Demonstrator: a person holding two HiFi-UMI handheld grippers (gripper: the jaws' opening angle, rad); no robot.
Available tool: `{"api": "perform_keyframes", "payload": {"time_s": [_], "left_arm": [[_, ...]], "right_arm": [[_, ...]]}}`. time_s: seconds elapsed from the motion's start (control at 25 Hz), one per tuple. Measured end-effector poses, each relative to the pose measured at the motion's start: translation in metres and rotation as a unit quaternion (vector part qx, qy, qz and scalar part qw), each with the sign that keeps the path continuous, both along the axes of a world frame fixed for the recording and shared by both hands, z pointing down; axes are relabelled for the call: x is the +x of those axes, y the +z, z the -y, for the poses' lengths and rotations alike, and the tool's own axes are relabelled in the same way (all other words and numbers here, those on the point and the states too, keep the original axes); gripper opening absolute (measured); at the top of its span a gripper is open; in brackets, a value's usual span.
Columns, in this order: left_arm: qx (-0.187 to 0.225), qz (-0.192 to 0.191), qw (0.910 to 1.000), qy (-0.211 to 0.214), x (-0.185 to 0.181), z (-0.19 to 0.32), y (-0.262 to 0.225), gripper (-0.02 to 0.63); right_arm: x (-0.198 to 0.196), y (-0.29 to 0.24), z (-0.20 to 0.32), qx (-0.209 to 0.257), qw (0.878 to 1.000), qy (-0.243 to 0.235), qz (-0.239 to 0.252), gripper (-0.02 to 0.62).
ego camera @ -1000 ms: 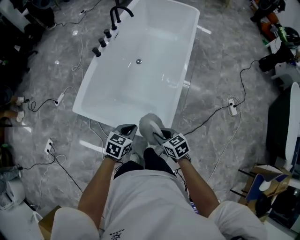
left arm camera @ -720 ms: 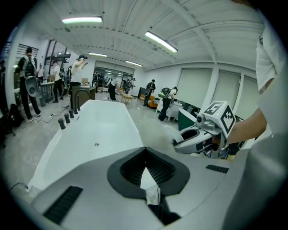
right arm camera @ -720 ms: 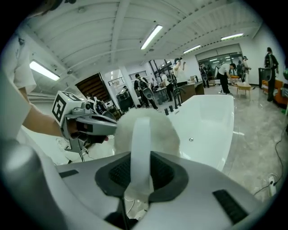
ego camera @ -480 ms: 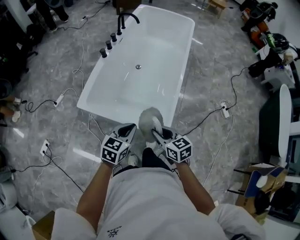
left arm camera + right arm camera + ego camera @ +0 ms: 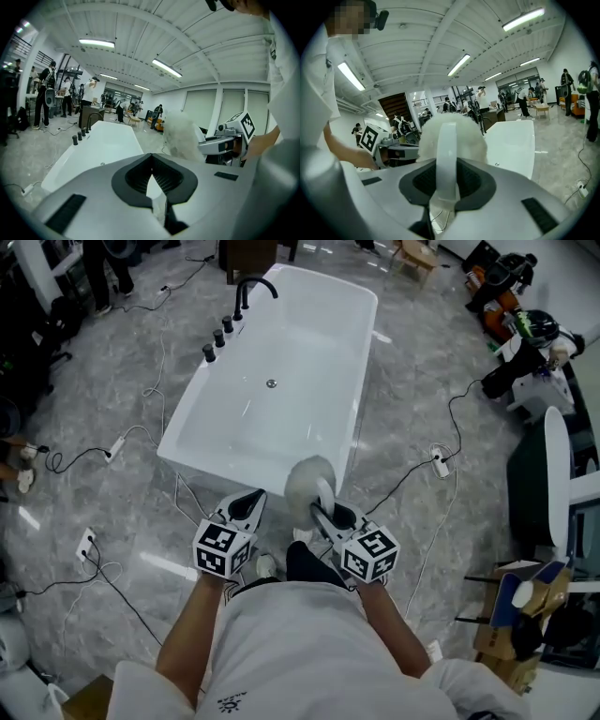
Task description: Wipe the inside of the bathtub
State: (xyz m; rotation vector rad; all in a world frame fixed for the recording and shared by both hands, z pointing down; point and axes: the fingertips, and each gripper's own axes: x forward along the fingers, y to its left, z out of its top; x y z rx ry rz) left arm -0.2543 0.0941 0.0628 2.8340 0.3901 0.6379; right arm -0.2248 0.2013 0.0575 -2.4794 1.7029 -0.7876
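Note:
The white bathtub [image 5: 319, 343] stands ahead of me on the grey marble floor, empty, with its drain [image 5: 271, 383] in the bottom. It also shows as the bathtub [image 5: 110, 143] and the bathtub [image 5: 513, 140] in the gripper views. My right gripper [image 5: 324, 513] [image 5: 446, 161] is shut on the white handle [image 5: 446, 150] of a fluffy white wiping pad [image 5: 307, 480] [image 5: 471, 138], held in the air short of the tub's near end. My left gripper [image 5: 250, 502] [image 5: 151, 164] hangs beside it, shut and holding nothing; the pad [image 5: 180, 136] shows to its right.
A black faucet [image 5: 249, 287] and three black knobs [image 5: 219, 337] sit on the tub's left rim. Cables and power strips [image 5: 437, 463] lie on the floor either side. Boxes [image 5: 525, 606] and equipment stand at the right. People stand far off [image 5: 47, 93].
The tub has slid up and away in the head view. Both grippers sit a little lower and wider apart in the frame. The right one still holds the pad.

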Motion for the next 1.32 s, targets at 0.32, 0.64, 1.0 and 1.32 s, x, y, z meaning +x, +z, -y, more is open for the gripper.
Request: {"api": "perform_keyframes", "payload": {"time_s": [0.32,0.64,1.0,1.32], "left_arm": [[0.013,-0.040,0.9983,-0.040,0.008,0.018,-0.032,0.012],[0.027,-0.044,0.9952,-0.083,0.015,0.024,-0.046,0.012],[0.038,-0.039,0.9939,-0.096,0.018,-0.002,-0.050,0.012],[0.039,-0.048,0.9936,-0.095,0.021,-0.025,-0.054,0.012]], "right_arm": [[0.016,-0.024,-0.008,0.011,0.999,0.007,-0.053,0.089],[0.041,-0.043,-0.024,0.024,0.998,-0.003,-0.064,0.089],[0.052,-0.039,-0.047,0.034,0.998,-0.009,-0.056,0.089],[0.051,-0.039,-0.060,0.039,0.997,-0.016,-0.062,0.089]]}}
